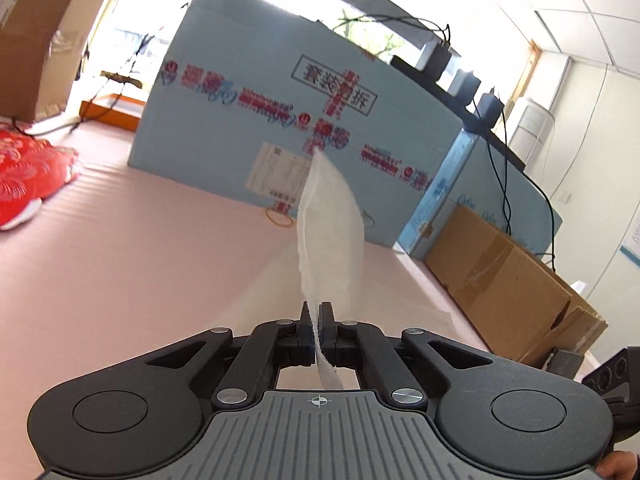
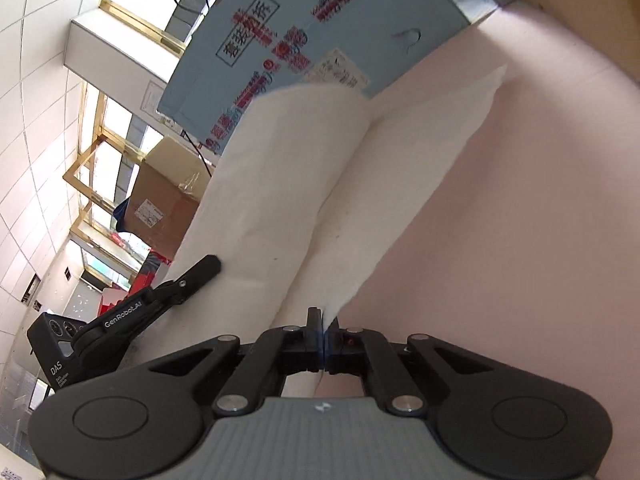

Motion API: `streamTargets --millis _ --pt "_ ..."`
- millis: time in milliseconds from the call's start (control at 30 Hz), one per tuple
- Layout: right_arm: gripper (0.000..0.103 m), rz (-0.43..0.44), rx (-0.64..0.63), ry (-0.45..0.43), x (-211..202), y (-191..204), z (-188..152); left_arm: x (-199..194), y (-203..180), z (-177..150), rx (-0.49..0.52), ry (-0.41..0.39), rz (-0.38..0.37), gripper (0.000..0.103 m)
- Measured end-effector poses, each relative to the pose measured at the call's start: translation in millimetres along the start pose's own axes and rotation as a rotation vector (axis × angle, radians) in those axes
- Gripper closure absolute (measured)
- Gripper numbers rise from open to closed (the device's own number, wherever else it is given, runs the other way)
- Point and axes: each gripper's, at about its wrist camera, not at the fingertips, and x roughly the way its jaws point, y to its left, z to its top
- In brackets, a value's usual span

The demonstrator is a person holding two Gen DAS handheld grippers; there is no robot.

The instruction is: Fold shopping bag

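The shopping bag [image 1: 332, 236] is white, thin non-woven fabric. In the left wrist view my left gripper [image 1: 317, 318] is shut on an edge of it, and the fabric stands up in a narrow curved sheet above the pink table [image 1: 120, 264]. In the right wrist view my right gripper [image 2: 323, 322] is shut on another edge of the shopping bag [image 2: 304, 184], which arches up and away in a long fold. The left gripper [image 2: 200, 270] shows there at the left, against the fabric's raised side.
A large light-blue box [image 1: 304, 120] with red print stands at the back of the table. A brown carton [image 1: 508, 284] lies to the right of it. A red patterned cloth [image 1: 28, 168] sits at the far left, and a yellow rubber band [image 1: 280, 218] by the blue box.
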Motion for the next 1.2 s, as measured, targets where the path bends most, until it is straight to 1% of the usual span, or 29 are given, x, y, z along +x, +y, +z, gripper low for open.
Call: streamTargets --millis 133,200,267,333,433,533,567,600,633,733,767,800,867,900,933,967,1000,1033,1067,1100,1167,1200 --pt "0.102 -0.073 -0.037 -0.098 -39 -8 6 -17 3 11 0.04 -0.051 0.05 0.103" --pt "0.102 -0.108 -0.05 -0.134 -58 -13 8 -25 5 9 0.078 -0.05 0.093 0.103" --pt "0.102 -0.138 -0.058 -0.151 -72 -20 9 -31 7 5 0.115 -0.041 0.139 0.103" --pt "0.102 -0.17 -0.056 -0.154 -80 -27 9 -34 10 0 0.154 -0.012 0.188 0.103" --pt "0.102 -0.21 -0.021 -0.143 -83 -41 8 -33 20 -5 0.191 0.034 0.282 0.103" --pt "0.102 -0.233 0.001 -0.141 -82 -50 7 -29 26 -5 0.294 0.054 0.401 0.103" --pt "0.102 -0.243 0.002 -0.146 -82 -51 7 -28 30 -3 0.308 0.058 0.427 0.103" --pt "0.102 -0.252 0.002 -0.15 -83 -52 7 -27 33 -1 0.32 0.063 0.449 0.103" --pt "0.102 -0.257 0.001 -0.155 -84 -52 7 -25 37 1 0.322 0.08 0.454 0.102" --pt "0.102 -0.281 -0.005 -0.167 -86 -53 7 -16 46 -1 0.35 0.152 0.492 0.098" --pt "0.102 -0.284 -0.004 -0.168 -87 -54 7 -12 48 -4 0.358 0.185 0.499 0.087" --pt "0.102 -0.287 -0.003 -0.169 -88 -55 6 -10 49 -6 0.368 0.203 0.516 0.08" --pt "0.102 -0.288 0.001 -0.162 -87 -56 6 -10 47 -12 0.39 0.188 0.583 0.044" --pt "0.102 -0.288 0.003 -0.158 -86 -57 6 -13 44 -12 0.397 0.16 0.599 0.037" --pt "0.102 -0.288 0.006 -0.153 -86 -57 6 -15 40 -12 0.404 0.133 0.613 0.027" --pt "0.102 -0.287 0.006 -0.151 -85 -57 6 -17 35 -11 0.413 0.114 0.614 0.024" --pt "0.102 -0.285 0.005 -0.15 -84 -57 6 -19 28 -10 0.43 0.093 0.606 0.023" --pt "0.1 -0.28 0.007 -0.149 -84 -56 6 -20 21 -10 0.439 0.085 0.591 0.023" --pt "0.095 -0.273 0.012 -0.147 -85 -57 5 -21 14 -10 0.449 0.078 0.576 0.022" --pt "0.094 -0.266 0.017 -0.144 -86 -57 4 -22 7 -10 0.46 0.072 0.556 0.021" --pt "0.083 -0.251 0.025 -0.139 -88 -57 0 -27 -17 -18 0.49 0.068 0.457 0.017" --pt "0.081 -0.241 0.025 -0.136 -89 -56 -2 -30 -29 -22 0.505 0.064 0.411 0.016"
